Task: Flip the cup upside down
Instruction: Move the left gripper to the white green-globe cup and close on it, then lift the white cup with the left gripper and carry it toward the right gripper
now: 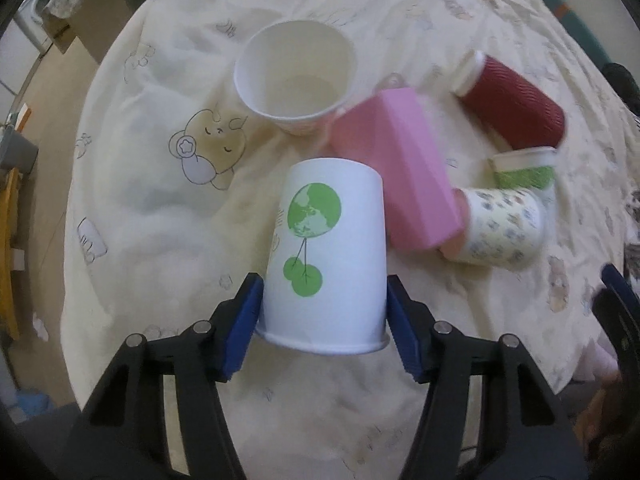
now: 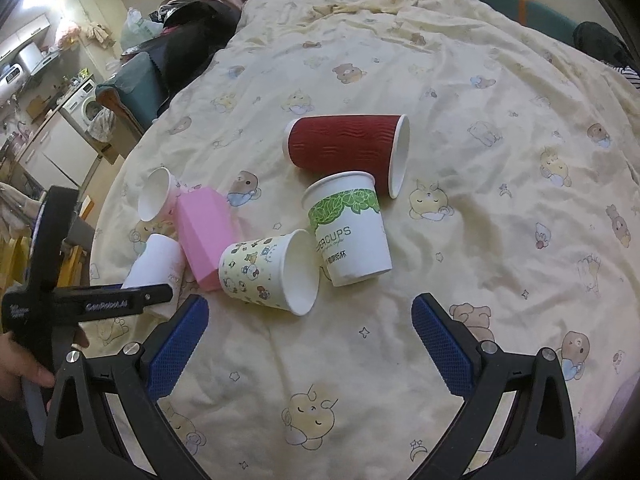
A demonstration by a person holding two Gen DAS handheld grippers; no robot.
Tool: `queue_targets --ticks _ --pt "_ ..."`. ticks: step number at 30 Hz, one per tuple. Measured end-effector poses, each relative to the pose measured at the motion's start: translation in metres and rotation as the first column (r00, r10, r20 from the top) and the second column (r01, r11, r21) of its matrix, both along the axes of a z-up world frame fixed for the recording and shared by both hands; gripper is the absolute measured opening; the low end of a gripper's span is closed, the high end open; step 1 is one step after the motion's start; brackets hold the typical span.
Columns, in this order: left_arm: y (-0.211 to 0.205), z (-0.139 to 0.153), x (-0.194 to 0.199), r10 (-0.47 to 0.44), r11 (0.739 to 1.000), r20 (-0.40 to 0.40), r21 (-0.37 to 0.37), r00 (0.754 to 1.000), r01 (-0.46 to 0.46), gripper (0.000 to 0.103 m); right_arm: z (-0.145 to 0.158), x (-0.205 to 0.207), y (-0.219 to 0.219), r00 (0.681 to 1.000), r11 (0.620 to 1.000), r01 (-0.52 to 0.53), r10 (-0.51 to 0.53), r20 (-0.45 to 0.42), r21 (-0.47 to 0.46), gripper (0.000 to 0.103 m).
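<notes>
While the white cup with the green globe print (image 1: 326, 256) is clamped between the blue pads of the left hand-held gripper (image 1: 322, 320), it stands rim-down on the bed (image 1: 132, 208), near its left edge. The cup should be released slowly, so that its rim settles flat on the soft cover. The right hand-held gripper (image 2: 310, 344) is held wide open and empty.

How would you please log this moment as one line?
left gripper: shut on globe cup, rim down | right gripper: open, empty | bed
</notes>
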State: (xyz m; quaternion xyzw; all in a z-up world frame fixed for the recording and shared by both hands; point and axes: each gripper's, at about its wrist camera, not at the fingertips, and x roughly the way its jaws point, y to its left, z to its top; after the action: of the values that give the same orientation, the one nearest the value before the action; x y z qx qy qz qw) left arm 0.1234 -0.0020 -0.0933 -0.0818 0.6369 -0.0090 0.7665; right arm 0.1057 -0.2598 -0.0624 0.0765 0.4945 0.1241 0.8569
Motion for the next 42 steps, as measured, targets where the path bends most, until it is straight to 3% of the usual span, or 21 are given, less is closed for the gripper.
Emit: queue_targets --ticks 6,18,29,35,37,39,42 --pt "-0.015 0.02 -0.033 -0.006 0.998 0.007 -0.055 1.0 0.007 0.057 0.003 -0.006 -0.012 1.0 0.999 0.024 -0.024 -0.012 0.033 0.103" --pt "-0.061 0.016 -0.077 0.06 0.99 -0.05 -0.123 0.997 -0.065 0.057 0.015 -0.053 -0.035 0.998 0.997 0.062 -0.063 0.021 0.052 0.103" --pt "-0.094 -0.014 -0.08 0.092 0.994 -0.088 -0.045 0.992 -0.096 0.059 0.015 -0.082 -0.085 0.982 0.979 0.184 -0.187 0.03 0.084 0.103" --pt "-0.099 -0.026 -0.077 0.097 0.994 -0.133 -0.034 0.986 -0.102 0.064 0.013 -0.082 -0.094 0.977 0.97 0.212 -0.215 0.012 0.121 0.103" --pt "-0.1 -0.027 -0.078 0.085 0.996 -0.14 -0.029 0.986 -0.09 0.07 0.014 -0.081 -0.093 0.977 0.969 0.209 -0.213 0.016 0.13 0.103" --pt "-0.101 -0.026 -0.079 0.081 0.996 -0.135 -0.027 0.988 -0.085 0.086 0.014 -0.082 -0.092 0.978 0.97 0.204 -0.209 0.02 0.13 0.103" --pt "-0.103 -0.021 -0.08 0.065 0.997 -0.117 -0.037 0.991 -0.07 0.088 0.014 -0.081 -0.091 0.979 0.971 0.201 -0.205 0.018 0.132 0.103"
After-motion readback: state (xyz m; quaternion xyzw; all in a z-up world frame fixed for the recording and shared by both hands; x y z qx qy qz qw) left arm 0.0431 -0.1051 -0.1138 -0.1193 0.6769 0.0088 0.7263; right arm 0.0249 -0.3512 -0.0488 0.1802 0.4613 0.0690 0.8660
